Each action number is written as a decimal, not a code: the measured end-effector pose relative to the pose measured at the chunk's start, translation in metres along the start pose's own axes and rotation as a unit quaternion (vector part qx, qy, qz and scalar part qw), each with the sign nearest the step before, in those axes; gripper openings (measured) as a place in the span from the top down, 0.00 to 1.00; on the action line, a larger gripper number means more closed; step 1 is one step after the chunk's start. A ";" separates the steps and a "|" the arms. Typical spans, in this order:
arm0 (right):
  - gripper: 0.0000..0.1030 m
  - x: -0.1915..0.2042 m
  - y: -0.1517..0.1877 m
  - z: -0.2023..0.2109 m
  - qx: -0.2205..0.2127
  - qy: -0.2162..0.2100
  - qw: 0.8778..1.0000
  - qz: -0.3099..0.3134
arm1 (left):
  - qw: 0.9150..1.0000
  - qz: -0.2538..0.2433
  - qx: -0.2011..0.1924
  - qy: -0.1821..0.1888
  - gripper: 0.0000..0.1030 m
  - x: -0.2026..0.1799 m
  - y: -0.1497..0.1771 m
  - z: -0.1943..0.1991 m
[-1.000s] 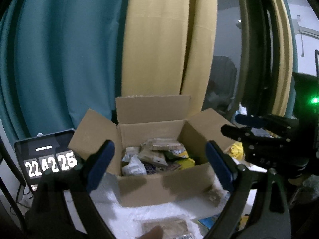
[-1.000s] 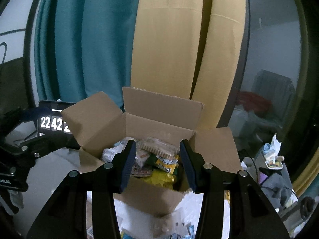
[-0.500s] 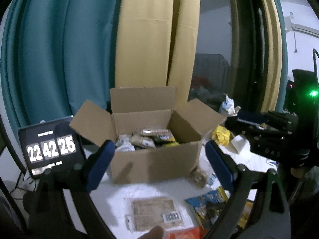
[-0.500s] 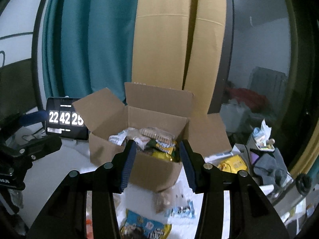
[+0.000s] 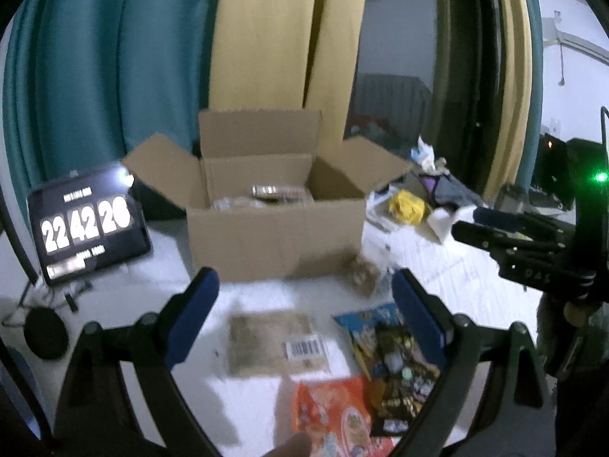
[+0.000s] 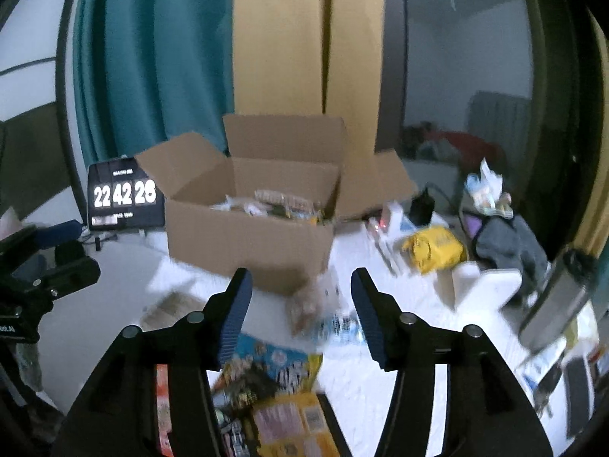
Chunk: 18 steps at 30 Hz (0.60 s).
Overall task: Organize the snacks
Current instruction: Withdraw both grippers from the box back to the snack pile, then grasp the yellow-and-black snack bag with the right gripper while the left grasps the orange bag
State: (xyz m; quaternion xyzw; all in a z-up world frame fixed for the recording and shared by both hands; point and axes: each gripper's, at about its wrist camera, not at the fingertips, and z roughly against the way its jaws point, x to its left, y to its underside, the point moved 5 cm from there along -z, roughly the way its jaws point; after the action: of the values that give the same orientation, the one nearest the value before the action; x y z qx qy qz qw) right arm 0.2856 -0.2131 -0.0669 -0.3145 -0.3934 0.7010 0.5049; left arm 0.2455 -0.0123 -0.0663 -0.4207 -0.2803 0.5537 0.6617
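An open cardboard box (image 5: 274,240) stands on the white table with several snack packets inside; it also shows in the right wrist view (image 6: 247,243). Loose snacks lie in front of it: a tan packet with a barcode (image 5: 274,339), a blue and black bag (image 5: 392,358), an orange bag (image 5: 331,415) and a small clear pouch (image 5: 361,274). My left gripper (image 5: 304,316) is open and empty above the tan packet. My right gripper (image 6: 300,308) is open and empty above the clear pouch (image 6: 308,308) and a blue and yellow bag (image 6: 266,369).
A tablet clock (image 5: 87,224) stands left of the box. A yellow wrapper (image 6: 434,247), grey cloth (image 6: 510,243), a white stand (image 6: 483,285) and a metal flask (image 6: 552,301) crowd the right side. Teal and yellow curtains hang behind.
Both grippers have pulled back and lowered away from the box, so the box looks smaller and the loose snacks on the table in front have come into view. Both stay open.
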 end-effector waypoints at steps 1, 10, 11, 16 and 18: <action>0.44 -0.003 0.009 0.000 0.008 0.001 1.000 -0.006 | 1.000 0.002 0.006 0.002 0.09 -0.001 0.006 -0.002; 0.29 -0.024 0.071 0.002 0.055 -0.003 0.997 -0.054 | 0.997 0.013 0.077 0.005 0.09 -0.005 0.069 -0.019; 0.28 -0.025 0.078 0.001 0.061 -0.002 0.997 -0.055 | 0.996 0.013 0.086 0.007 0.09 -0.005 0.076 -0.021; 0.25 -0.032 0.109 -0.007 0.091 -0.028 0.992 -0.087 | 0.991 0.026 0.128 0.013 0.09 -0.006 0.107 -0.030; 0.23 -0.033 0.119 -0.014 0.102 -0.045 0.989 -0.101 | 0.989 0.025 0.146 0.015 0.09 -0.006 0.117 -0.035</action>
State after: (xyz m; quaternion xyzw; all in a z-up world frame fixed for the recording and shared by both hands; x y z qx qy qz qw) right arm 0.2518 -0.2627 -0.1759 -0.1883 -0.3723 0.6961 0.5842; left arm 0.2152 -0.0230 -0.1839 -0.3346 -0.1761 0.5990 0.7059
